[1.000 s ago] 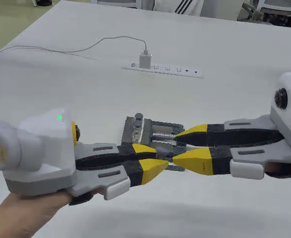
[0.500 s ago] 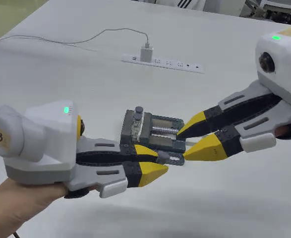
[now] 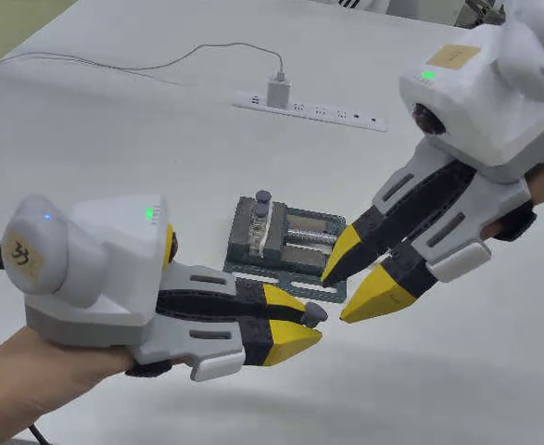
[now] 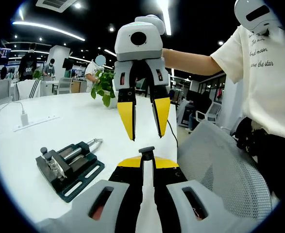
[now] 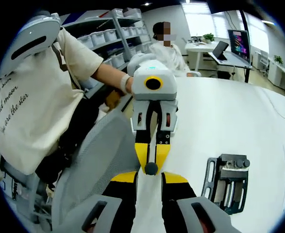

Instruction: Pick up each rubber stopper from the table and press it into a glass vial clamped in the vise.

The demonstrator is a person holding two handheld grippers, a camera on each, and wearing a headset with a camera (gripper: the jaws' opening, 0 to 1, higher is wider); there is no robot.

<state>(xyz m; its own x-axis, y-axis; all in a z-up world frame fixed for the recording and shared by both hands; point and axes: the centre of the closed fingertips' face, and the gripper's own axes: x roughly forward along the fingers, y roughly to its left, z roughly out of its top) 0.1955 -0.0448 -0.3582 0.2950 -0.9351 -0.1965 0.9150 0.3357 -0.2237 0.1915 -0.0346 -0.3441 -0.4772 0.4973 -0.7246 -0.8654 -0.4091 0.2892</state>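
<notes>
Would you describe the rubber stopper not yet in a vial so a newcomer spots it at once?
On the white table, find the small dark metal vise, then the left gripper nearer the person. The small dark grey rubber stopper is pinched between its yellow-tipped jaws, whereas the other stopper caps the glass vial in the vise.

Matt white table (image 3: 114, 139), dull grey metal vise (image 3: 244, 243), shiny steel screw (image 3: 309, 237).
</notes>
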